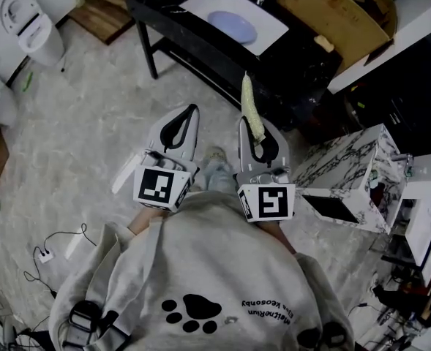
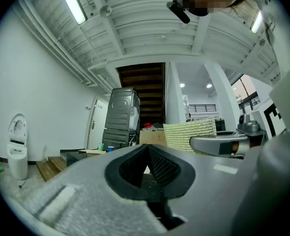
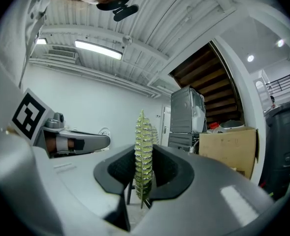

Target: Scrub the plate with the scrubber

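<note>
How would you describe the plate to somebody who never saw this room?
Look at the black table ahead of the person, at the top of the head view. A white basin sits in it, and the plate lies flat inside. It is the only round, pale blue thing there.

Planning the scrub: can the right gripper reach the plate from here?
Probably, after a step closer: the plate lies uncovered in the white basin, and nothing stands between it and the right gripper, shut on the scrubber.
</note>
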`<state>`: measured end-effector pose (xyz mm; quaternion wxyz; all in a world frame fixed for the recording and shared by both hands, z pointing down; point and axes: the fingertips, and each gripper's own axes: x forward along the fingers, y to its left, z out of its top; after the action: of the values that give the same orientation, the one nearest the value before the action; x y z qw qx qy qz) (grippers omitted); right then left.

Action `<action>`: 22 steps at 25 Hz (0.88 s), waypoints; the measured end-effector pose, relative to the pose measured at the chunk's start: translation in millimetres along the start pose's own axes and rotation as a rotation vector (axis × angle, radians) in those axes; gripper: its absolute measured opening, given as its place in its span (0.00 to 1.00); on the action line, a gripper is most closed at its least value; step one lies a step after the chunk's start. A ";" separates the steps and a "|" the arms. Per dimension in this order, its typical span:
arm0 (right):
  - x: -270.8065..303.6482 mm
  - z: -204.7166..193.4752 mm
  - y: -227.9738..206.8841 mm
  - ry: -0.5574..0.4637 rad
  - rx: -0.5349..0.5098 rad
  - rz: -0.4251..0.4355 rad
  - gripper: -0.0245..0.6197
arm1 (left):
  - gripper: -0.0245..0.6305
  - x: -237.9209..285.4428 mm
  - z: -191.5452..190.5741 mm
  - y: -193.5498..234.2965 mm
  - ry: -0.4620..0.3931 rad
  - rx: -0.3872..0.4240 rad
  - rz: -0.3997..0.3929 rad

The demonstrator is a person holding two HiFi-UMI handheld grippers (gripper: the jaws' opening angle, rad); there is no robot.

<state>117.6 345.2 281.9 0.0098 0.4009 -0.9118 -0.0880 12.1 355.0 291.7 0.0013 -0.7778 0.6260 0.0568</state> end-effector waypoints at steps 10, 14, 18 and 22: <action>86.9 -24.0 -77.7 0.013 0.034 0.045 0.15 | 0.04 98.4 -13.6 27.1 0.015 -0.029 0.047; 126.7 -25.6 -110.6 0.008 0.034 0.069 0.15 | 0.04 142.4 -11.0 41.4 0.018 -0.029 0.075; 157.8 -35.8 -139.0 0.022 0.049 0.094 0.15 | 0.04 183.5 -11.3 53.3 0.034 -0.028 0.107; 174.7 -49.0 -168.9 0.028 0.078 0.102 0.15 | 0.04 221.0 -20.6 51.5 0.066 -0.008 0.098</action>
<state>126.6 97.8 292.5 0.0113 0.3553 -0.9335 -0.0463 10.1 127.2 295.8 -0.0252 -0.7475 0.6630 0.0335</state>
